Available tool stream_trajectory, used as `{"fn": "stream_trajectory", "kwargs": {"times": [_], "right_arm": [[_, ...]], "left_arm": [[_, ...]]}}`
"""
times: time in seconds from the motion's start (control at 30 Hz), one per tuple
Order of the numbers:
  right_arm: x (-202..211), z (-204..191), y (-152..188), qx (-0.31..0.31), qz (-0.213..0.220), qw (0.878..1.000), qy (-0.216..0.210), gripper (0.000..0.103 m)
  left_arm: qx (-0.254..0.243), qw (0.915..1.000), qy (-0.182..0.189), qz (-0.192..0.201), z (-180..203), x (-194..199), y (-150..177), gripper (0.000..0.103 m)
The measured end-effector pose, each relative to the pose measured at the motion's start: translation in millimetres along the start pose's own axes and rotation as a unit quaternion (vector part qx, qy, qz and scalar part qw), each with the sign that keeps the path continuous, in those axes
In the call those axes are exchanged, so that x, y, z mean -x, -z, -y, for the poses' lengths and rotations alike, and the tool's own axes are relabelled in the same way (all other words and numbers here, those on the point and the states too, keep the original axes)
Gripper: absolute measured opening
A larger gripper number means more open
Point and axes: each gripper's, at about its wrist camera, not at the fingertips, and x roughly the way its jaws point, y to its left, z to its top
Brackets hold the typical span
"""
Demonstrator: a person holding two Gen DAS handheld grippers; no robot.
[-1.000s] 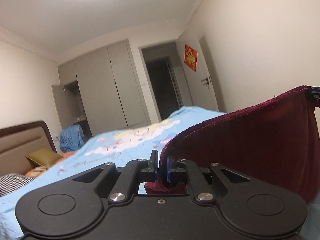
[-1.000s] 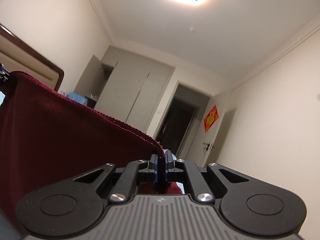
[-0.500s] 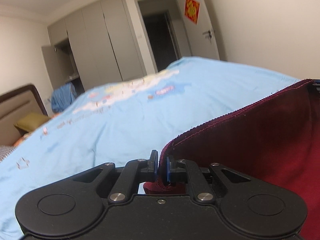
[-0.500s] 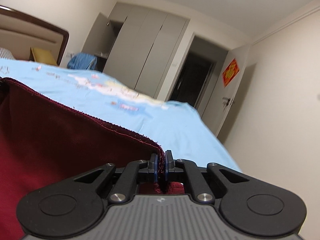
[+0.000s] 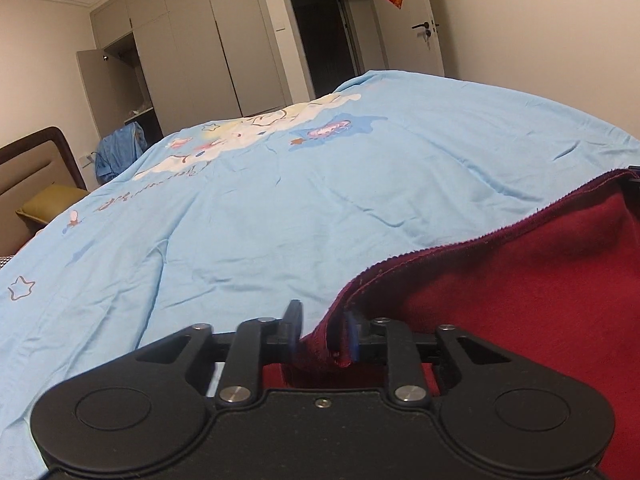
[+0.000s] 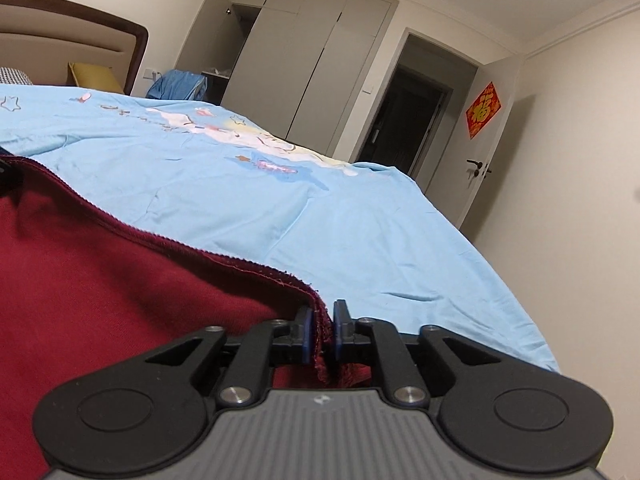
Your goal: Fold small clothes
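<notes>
Left wrist view: the left gripper (image 5: 322,330) points low across a bed with a light blue quilt (image 5: 248,216). Its jaws stand parted, with a clear gap on the left side; a corner of the dark red garment (image 5: 520,300) sits loose between them, leaning on the right finger and no longer pinched. The garment's ribbed hem runs up and right toward the frame edge, and the cloth appears to rest on the quilt. Beyond the bed are grey wardrobes (image 5: 188,52) and a dark doorway.

Right wrist view: the right gripper (image 6: 322,330) also has its jaws slightly apart, the garment's (image 6: 120,280) other hem corner standing between the blue pads without being squeezed. The hem runs up and left, the red cloth filling the lower left. The quilt (image 6: 360,220) spreads ahead toward the bed's far edge.

Risk, as a judgement: with both corners loose inside the jaws, pulling either gripper away could snag the hem on a pad and drag the cloth, rumpling the fold just laid down
</notes>
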Motion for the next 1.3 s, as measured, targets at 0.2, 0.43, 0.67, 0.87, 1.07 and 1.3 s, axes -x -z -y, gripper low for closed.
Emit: {"fn": "stream_trajectory", "kwargs": {"times": [0.2,0.43,0.67,0.87,1.07,1.3], "right_arm": [[4.0,-2.6,1.1,0.003,0.008,1.000,0.001,0.081],[26.9,1.1,-0.8,0.006,0.034,0.999,-0.031,0.100],[26.1,10.0,-5.7,-0.033,-0.005,0.981,-0.192,0.101],[-9.5,32.2,-1.6,-0.084,-0.052,0.975,-0.198,0.101],[-35.4,73.5,17.0,-0.208,-0.063,0.956,-0.199,0.101],[-50.5,100.8,43.4,-0.286,-0.065,0.931,-0.216,0.102]], "left_arm": [[0.016,0.9985,-0.040,0.035,-4.2,13.8,-1.7,0.102],[0.032,0.9981,-0.033,0.039,-8.4,33.6,2.7,0.102],[0.038,0.9913,0.120,0.038,5.8,34.4,5.5,0.102],[0.052,0.9865,0.155,0.009,15.8,-6.3,9.4,0.102],[0.134,0.9845,0.113,-0.006,-6.7,-34.8,18.8,0.102],[0.223,0.9636,0.147,0.007,-27.8,-53.2,39.0,0.102]]}}
